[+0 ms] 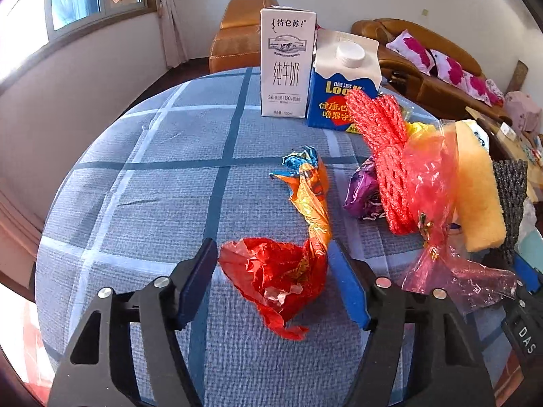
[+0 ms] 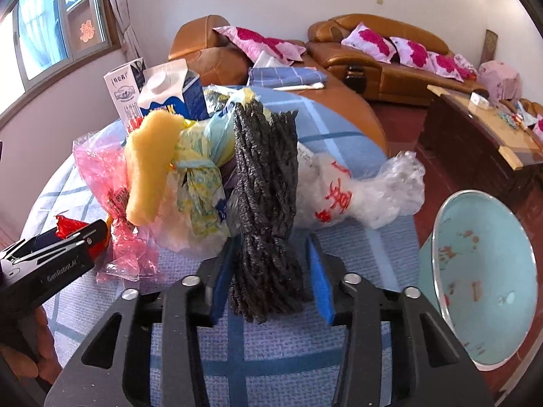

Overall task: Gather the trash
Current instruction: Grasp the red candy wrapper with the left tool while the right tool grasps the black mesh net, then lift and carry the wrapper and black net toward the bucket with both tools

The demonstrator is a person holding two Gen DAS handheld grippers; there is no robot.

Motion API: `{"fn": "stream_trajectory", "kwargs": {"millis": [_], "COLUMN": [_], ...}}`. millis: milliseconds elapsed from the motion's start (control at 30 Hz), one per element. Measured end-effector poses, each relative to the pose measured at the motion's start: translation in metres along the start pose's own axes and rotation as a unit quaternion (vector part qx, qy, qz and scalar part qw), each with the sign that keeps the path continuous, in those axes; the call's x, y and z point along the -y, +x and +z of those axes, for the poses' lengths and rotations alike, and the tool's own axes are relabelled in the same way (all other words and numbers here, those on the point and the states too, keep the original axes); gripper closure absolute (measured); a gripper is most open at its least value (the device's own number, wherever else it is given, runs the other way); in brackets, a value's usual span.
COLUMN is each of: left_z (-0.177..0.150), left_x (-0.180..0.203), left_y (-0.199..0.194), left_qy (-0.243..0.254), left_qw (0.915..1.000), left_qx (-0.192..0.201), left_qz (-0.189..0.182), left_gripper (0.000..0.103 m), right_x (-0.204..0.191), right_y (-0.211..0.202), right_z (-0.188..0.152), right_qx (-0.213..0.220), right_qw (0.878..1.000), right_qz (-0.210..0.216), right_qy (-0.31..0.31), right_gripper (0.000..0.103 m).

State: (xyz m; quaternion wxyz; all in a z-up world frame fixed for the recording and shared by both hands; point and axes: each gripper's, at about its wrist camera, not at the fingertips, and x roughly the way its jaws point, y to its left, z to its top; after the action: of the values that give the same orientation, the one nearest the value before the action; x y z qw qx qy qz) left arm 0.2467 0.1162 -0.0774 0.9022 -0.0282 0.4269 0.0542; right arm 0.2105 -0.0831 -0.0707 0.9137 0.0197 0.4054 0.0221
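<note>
A crumpled red wrapper (image 1: 275, 278) lies on the blue checked tablecloth (image 1: 152, 169) between the jaws of my left gripper (image 1: 273, 245). The pads stand at its edges without squeezing it. An orange and blue foil wrapper (image 1: 312, 196) trails away from it. My right gripper (image 2: 271, 240) straddles the lower end of a black foam net (image 2: 264, 203), with a gap still showing at the right pad. The net leans on a heap of trash: yellow foam (image 2: 149, 169), pink cellophane (image 2: 101, 169), a knotted bag (image 2: 203, 183) and a white plastic bag (image 2: 356, 190).
A white milk carton (image 1: 286, 64) and a blue carton (image 1: 339, 101) stand at the table's far edge. Beside them lie a red foam net (image 1: 387, 156) and a purple wrapper (image 1: 361, 193). A pale blue bin (image 2: 485, 278) sits off the table's right side, with sofas (image 2: 390, 64) behind.
</note>
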Motion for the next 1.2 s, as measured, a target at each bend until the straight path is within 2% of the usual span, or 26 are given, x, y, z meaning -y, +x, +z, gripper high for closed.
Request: {"fn": "stream_trajectory", "kwargs": {"millis": [67, 100, 167, 233, 367, 433, 667, 1000, 1100, 1200], "left_z": [0.0, 0.001, 0.0, 0.0, -0.002, -0.003, -0.002, -0.005, -0.007, -0.012], "left_x": [0.003, 0.005, 0.007, 0.01, 0.011, 0.011, 0.009, 0.012, 0.009, 0.002], "left_y": [-0.001, -0.001, -0.003, -0.006, -0.014, -0.021, -0.044, -0.069, -0.077, -0.09], "left_qy": [0.009, 0.013, 0.019, 0.025, 0.031, 0.034, 0.036, 0.033, 0.027, 0.011], "left_qw": [0.9999, 0.9999, 0.9997, 0.9995, 0.999, 0.9986, 0.997, 0.9959, 0.9958, 0.9952], "left_qx": [0.006, 0.008, 0.013, 0.018, 0.031, 0.04, 0.066, 0.084, 0.088, 0.095], "left_qz": [0.002, 0.0, -0.001, -0.002, 0.005, 0.009, 0.017, 0.014, 0.005, -0.019], "left_gripper": [0.05, 0.053, 0.066, 0.073, 0.08, 0.088, 0.088, 0.089, 0.089, 0.089], "right_x": [-0.001, -0.001, -0.002, -0.005, -0.008, -0.009, -0.007, -0.004, -0.003, -0.003], "right_y": [0.001, 0.0, -0.003, -0.008, -0.021, -0.028, -0.042, -0.067, -0.075, -0.082], "right_z": [0.0, 0.0, 0.0, -0.001, -0.002, -0.002, -0.005, -0.011, -0.013, -0.015], "right_qx": [-0.001, 0.0, 0.004, 0.011, 0.025, 0.033, 0.043, 0.067, 0.073, 0.079], "right_qw": [1.0, 1.0, 1.0, 1.0, 0.999, 0.999, 0.999, 0.998, 0.997, 0.997], "right_qz": [0.005, 0.008, 0.01, 0.014, 0.015, 0.014, 0.015, 0.01, 0.011, 0.011], "right_qy": [0.001, -0.001, -0.004, -0.009, -0.016, -0.019, -0.016, -0.017, -0.015, -0.014], "right_gripper": [0.076, 0.076, 0.078, 0.079, 0.079, 0.079, 0.079, 0.079, 0.079, 0.079]}}
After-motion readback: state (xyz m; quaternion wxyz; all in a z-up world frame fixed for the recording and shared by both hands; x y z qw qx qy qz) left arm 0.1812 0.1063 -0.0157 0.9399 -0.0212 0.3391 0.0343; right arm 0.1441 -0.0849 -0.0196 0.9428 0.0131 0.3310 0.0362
